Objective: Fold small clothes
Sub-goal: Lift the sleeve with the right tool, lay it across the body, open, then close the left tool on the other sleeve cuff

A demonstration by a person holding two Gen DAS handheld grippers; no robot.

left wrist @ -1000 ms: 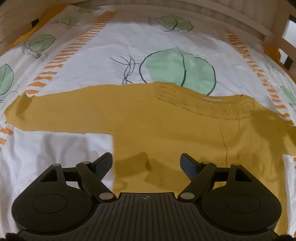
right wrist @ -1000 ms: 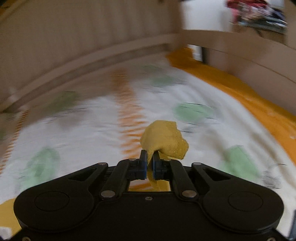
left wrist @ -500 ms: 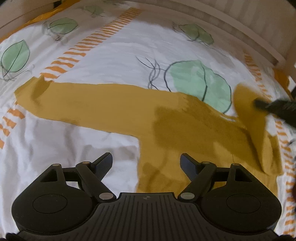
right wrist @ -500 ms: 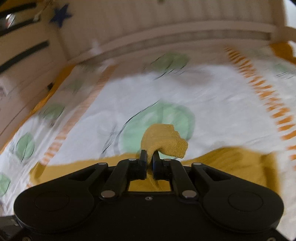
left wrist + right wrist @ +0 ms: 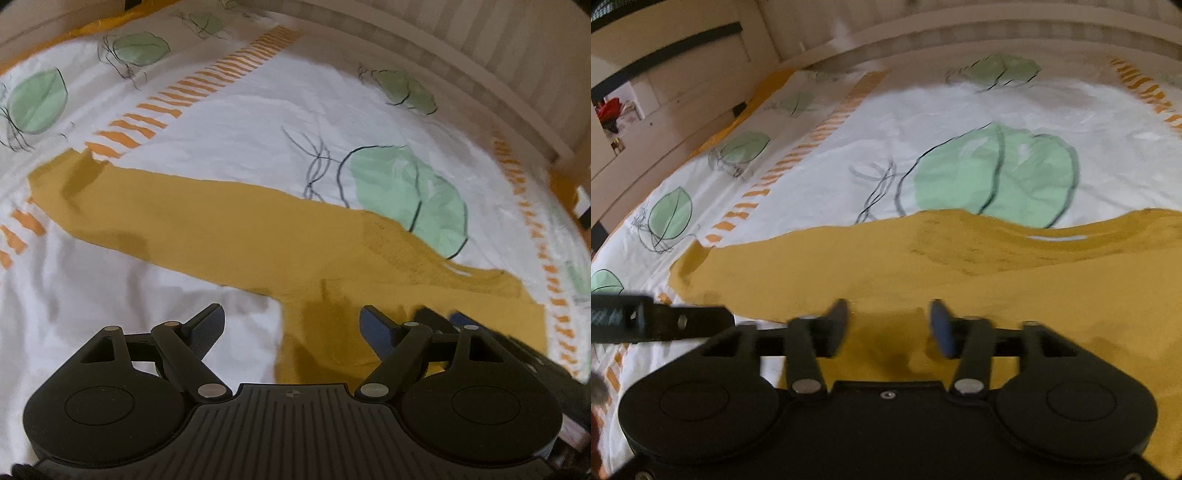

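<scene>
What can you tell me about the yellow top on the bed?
The top is mustard yellow, looks knitted, with a textured band at the neck. It lies flat on the leaf-print sheet, one long sleeve stretched out sideways. Both grippers, left and right, hover open above it.

The sweater [image 5: 229, 225] is plain mustard yellow, with a slightly darker knit texture around the neckline. The bedsheet [image 5: 258, 122] is white with mint green leaves outlined in scribbly black lines, plus rows of little orange dashes and an orange border. Both tools are matte black, left tool [image 5: 291, 325] with dark blue finger pads [image 5: 376, 326].
</scene>
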